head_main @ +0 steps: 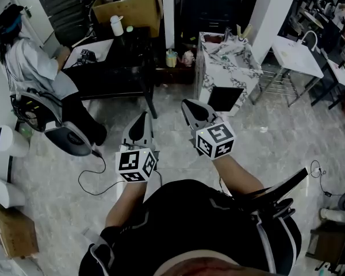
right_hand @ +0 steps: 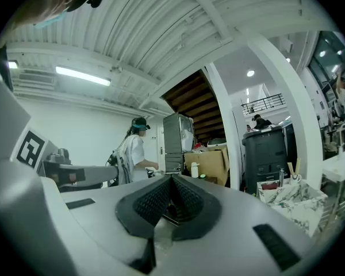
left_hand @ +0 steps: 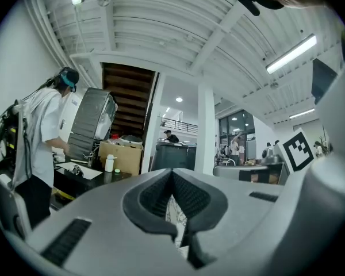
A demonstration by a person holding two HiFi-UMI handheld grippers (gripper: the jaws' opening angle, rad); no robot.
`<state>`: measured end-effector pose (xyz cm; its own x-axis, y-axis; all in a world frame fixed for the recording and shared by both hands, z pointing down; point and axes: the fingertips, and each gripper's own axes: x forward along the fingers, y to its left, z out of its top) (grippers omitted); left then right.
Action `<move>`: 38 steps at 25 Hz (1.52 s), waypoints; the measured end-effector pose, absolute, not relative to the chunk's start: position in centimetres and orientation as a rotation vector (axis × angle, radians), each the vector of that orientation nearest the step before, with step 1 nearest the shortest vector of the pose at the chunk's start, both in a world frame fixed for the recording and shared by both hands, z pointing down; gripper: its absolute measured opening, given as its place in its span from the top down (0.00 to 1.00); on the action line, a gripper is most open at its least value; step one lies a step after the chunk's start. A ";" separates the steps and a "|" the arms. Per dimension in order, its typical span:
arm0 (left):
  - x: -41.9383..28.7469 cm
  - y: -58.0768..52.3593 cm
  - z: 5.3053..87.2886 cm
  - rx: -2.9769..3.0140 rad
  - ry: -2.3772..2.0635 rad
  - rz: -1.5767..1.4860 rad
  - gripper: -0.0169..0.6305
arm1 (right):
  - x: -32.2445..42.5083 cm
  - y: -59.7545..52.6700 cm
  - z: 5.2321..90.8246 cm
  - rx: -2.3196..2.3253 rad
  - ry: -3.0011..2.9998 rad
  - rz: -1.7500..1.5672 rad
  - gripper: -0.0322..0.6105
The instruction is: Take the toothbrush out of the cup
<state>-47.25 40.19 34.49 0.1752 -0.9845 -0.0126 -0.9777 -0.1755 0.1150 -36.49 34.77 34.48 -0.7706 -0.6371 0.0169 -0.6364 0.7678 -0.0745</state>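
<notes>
Distance was the hazard: the grey left gripper [head_main: 141, 119] and grey right gripper [head_main: 191, 109], fingers pressed together on nothing, hung well short of the marble-patterned counter [head_main: 218, 62]. At its far end the pale-handled toothbrush [head_main: 244, 31] stood in a small pale cup [head_main: 240, 39], which a closed-jaw approach could likely topple.
</notes>
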 end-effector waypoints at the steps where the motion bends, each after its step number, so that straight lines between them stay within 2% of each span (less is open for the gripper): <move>1: -47.4 40.2 34.5 2.347 -1.959 -0.128 0.97 | -36.7 34.8 34.5 -1.064 2.946 -0.118 0.92; 11: -47.3 41.0 35.2 2.409 -1.859 -0.147 0.97 | -37.3 35.7 34.4 -1.094 2.907 -0.151 0.91; 23: -44.9 38.5 35.8 2.447 -1.795 -0.197 0.97 | -33.8 34.2 34.9 -1.146 2.858 -0.161 0.91; 38: -35.1 28.6 34.6 2.461 -1.880 -0.143 0.97 | -24.4 24.9 33.1 -1.108 2.852 -0.066 0.91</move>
<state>-35.11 28.57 34.65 0.2606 -0.9643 -0.0479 -0.9604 -0.2639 0.0888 -24.36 24.94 33.15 -0.7349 -0.6755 -0.0601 -0.6721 0.7372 -0.0693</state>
